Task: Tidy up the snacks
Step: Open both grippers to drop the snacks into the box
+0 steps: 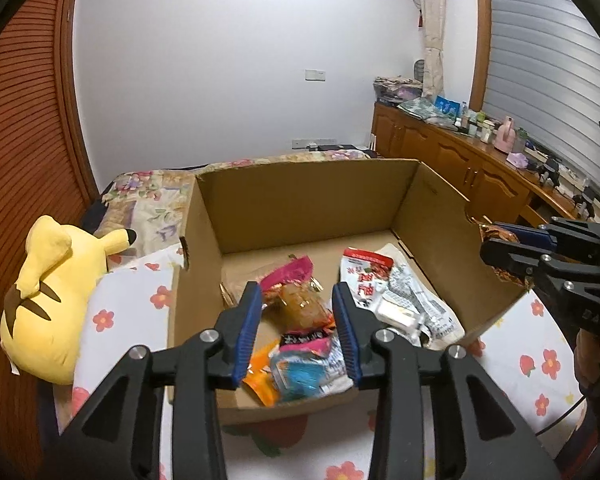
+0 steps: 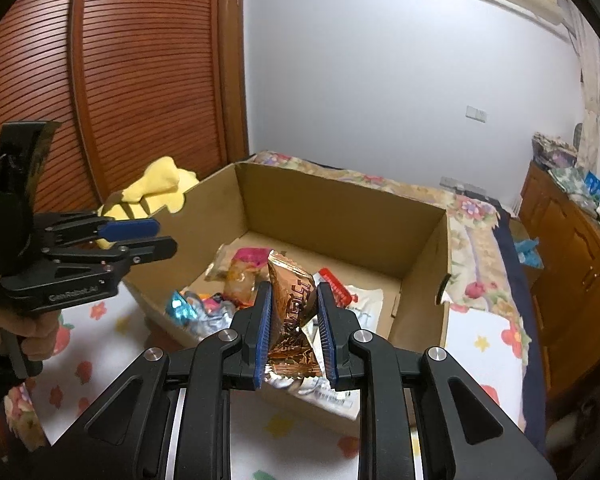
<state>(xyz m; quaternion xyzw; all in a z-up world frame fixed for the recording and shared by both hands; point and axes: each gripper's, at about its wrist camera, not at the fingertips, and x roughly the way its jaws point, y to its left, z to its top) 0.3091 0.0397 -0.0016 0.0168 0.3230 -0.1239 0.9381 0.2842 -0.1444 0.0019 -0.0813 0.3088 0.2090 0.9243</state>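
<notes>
The right gripper [image 2: 293,330] pinches a copper-coloured foil snack packet [image 2: 293,308] between its blue pads, holding it above the near edge of the open cardboard box [image 2: 340,216]; only the right wrist view shows this grip plainly, while the left wrist view catches that same gripper [image 1: 500,248] from the side at the box's right wall, with just a scrap of the shiny packet peeking past its fingers. The left gripper [image 1: 298,330] hangs over the near end of the box with its jaws spread and nothing between them, and the right wrist view shows it [image 2: 156,238] from the side, held in a hand [image 2: 32,332] just outside the box's left wall. Inside the box lie several snacks: a pink-topped packet [image 1: 296,284], a white and red bag [image 1: 384,288], a blue and pink wrapper [image 1: 312,364] and an orange packet [image 1: 260,380] (the last is hidden in the right wrist view). The box sits on a flowered bedsheet [image 1: 124,312], and a yellow plush toy [image 1: 48,300] lies left of it, seen whole only from the left wrist
</notes>
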